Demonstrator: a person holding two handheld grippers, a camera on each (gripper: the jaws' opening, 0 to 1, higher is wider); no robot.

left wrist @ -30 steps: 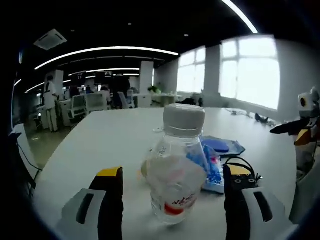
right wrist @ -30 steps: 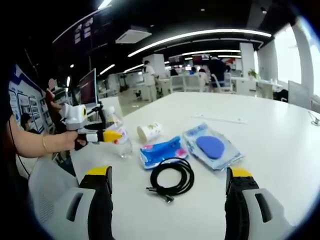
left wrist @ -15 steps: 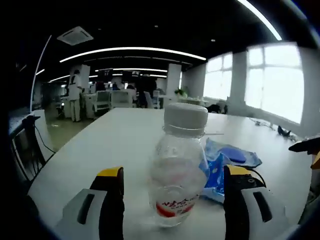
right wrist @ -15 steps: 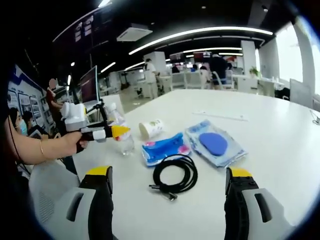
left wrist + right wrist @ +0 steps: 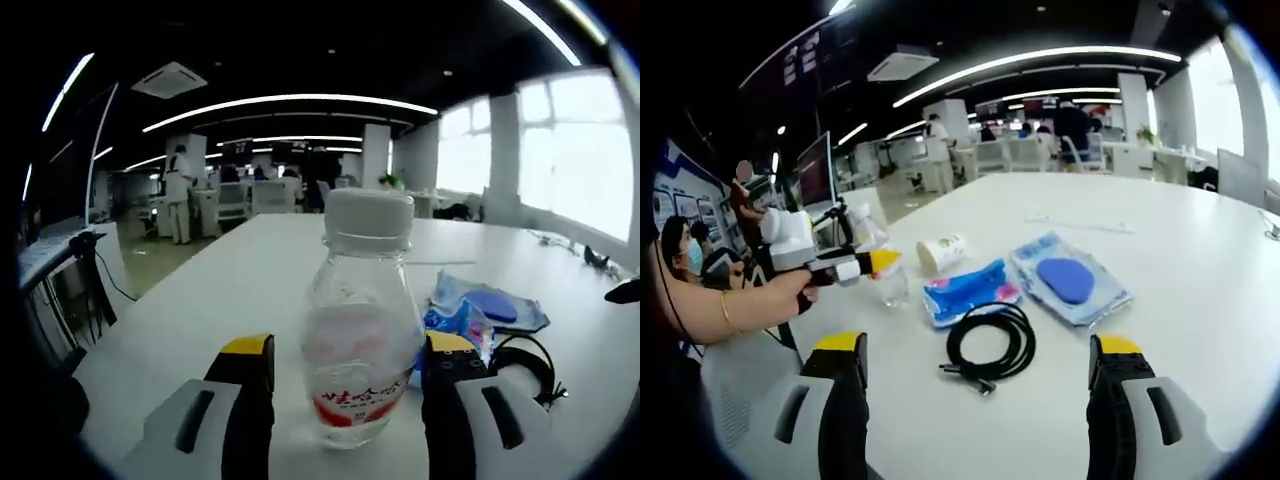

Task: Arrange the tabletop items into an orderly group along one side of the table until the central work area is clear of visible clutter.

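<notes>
A clear plastic bottle [image 5: 360, 330] with a white cap and red label stands upright on the white table [image 5: 230, 290]. My left gripper [image 5: 349, 345] is open, a yellow-tipped jaw close on each side of the bottle with a narrow gap showing. The right gripper view shows this bottle [image 5: 890, 287] at the table's left edge inside the left gripper [image 5: 865, 265], held by a person's hand [image 5: 780, 300]. My right gripper [image 5: 978, 345] hangs open above a coiled black cable [image 5: 990, 340]. Beyond lie a blue wipes packet [image 5: 967, 290], a tipped paper cup [image 5: 940, 253] and a clear bag with a blue pad [image 5: 1068, 280].
To the right of the bottle lie the blue packet [image 5: 455, 325], the clear bag [image 5: 490, 305] and the cable [image 5: 525, 360]. A thin white strip [image 5: 1070, 222] rests farther back on the table. Office desks, chairs and people stand beyond the table's far end.
My left gripper's jaws have drawn in around the bottle, and its view has swung a little to the left. The right gripper has hardly moved.
</notes>
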